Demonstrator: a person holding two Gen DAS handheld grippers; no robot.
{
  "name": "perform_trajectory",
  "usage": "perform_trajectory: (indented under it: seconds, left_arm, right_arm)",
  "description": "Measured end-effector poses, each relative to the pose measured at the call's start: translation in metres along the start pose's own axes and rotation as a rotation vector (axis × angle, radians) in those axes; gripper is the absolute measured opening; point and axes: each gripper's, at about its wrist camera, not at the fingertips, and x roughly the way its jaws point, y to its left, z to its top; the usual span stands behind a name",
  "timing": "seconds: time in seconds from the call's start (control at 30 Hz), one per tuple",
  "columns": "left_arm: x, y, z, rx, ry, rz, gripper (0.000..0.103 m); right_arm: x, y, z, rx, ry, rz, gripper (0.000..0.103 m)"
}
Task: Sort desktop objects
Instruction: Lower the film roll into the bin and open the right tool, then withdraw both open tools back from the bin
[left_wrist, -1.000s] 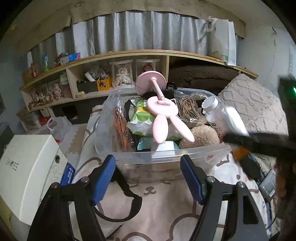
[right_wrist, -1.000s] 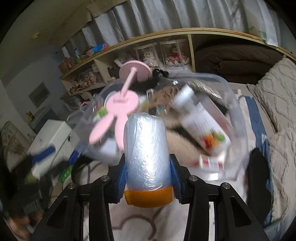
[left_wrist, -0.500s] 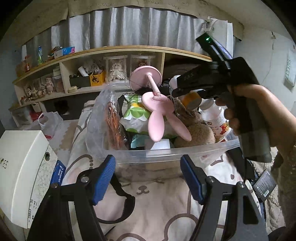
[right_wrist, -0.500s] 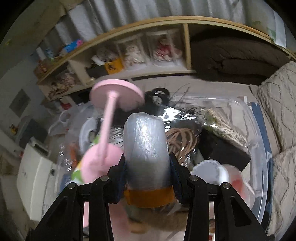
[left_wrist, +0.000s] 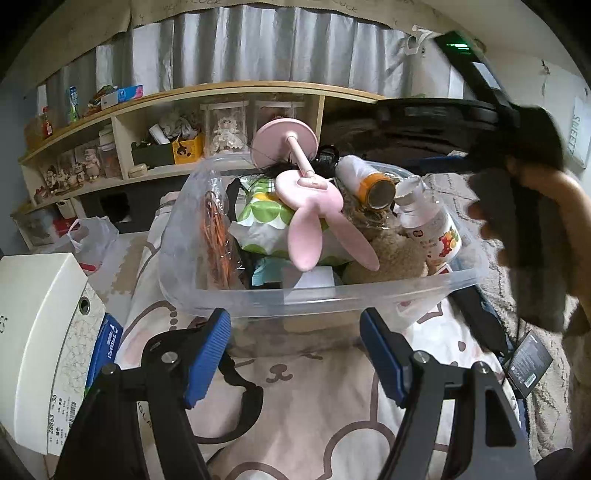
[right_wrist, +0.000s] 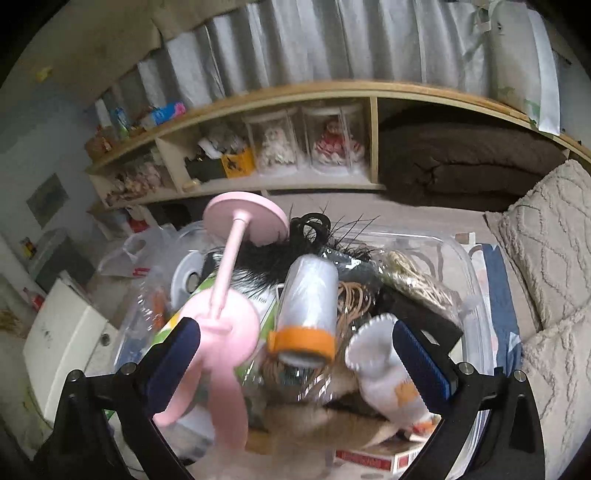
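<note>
A clear plastic bin (left_wrist: 332, 291) sits on the bear-print sheet, full of objects. The grey roll with an orange end (right_wrist: 306, 306) lies loose in the bin among the other things; it also shows in the left wrist view (left_wrist: 365, 179). A pink bunny-eared stand (left_wrist: 306, 206) and a white bottle (left_wrist: 428, 225) lie beside it. My right gripper (right_wrist: 295, 354) is open and empty above the bin. My left gripper (left_wrist: 295, 354) is open and empty just in front of the bin's near wall.
A white box (left_wrist: 40, 332) stands at the left, a blue packet (left_wrist: 107, 343) beside it. A black strap (left_wrist: 236, 402) lies under the left fingers. A wooden shelf (left_wrist: 184, 122) with dolls runs behind. A knitted cushion (right_wrist: 546, 236) lies at the right.
My right gripper opened and let go of the grey roll, which now lies in the bin. The right gripper has drawn back a little. The left gripper barely moved.
</note>
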Motion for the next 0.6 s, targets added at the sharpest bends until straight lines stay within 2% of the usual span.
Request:
perform_trajectory:
  seconds: [0.13,0.37,0.6]
  left_arm:
    - [0.000,0.000,0.000,0.003,0.000,0.003,0.073]
    - [-0.003,-0.002,-0.001,0.007,-0.013,0.017,0.073]
    - [-0.006,-0.007,-0.003,0.015,-0.021,0.020,0.080]
  right_arm:
    - [-0.015,-0.005,-0.017,0.000,-0.040,-0.001,0.103]
    - [-0.040,-0.023,-0.061,0.011,-0.111,-0.056,0.103]
    - [-0.058,-0.032,-0.099,0.022,-0.133,-0.087,0.103]
